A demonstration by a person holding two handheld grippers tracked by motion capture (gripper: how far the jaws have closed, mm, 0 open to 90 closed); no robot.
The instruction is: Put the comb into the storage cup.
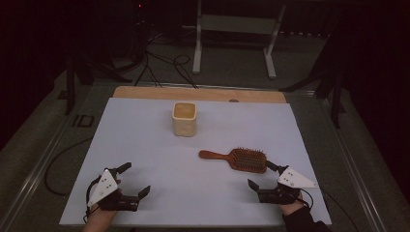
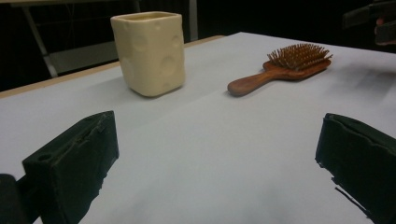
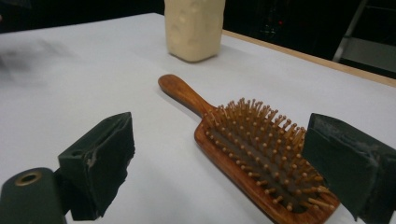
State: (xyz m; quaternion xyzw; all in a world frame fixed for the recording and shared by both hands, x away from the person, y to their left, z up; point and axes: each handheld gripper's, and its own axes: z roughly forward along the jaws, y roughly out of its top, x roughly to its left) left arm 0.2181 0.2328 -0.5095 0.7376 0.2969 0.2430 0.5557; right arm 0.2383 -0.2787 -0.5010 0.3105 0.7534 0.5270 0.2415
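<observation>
A wooden hairbrush (image 1: 237, 159) lies bristles up on the white sheet, handle pointing left; it also shows as the hairbrush (image 2: 280, 70) and hairbrush (image 3: 252, 149). A cream square cup (image 1: 184, 118) stands upright behind it, seen as the cup (image 2: 149, 51) and cup (image 3: 192, 28). My right gripper (image 1: 261, 176) is open just in front of the brush head, its jaws low to either side of the head's near end. My left gripper (image 1: 136, 179) is open near the front left, with nothing between its jaws.
The white sheet (image 1: 145, 145) covers a wooden board on a grey table. Cables (image 1: 159, 67) and a white metal stand (image 1: 232, 29) are on the floor beyond the far edge. A cable loops at the left.
</observation>
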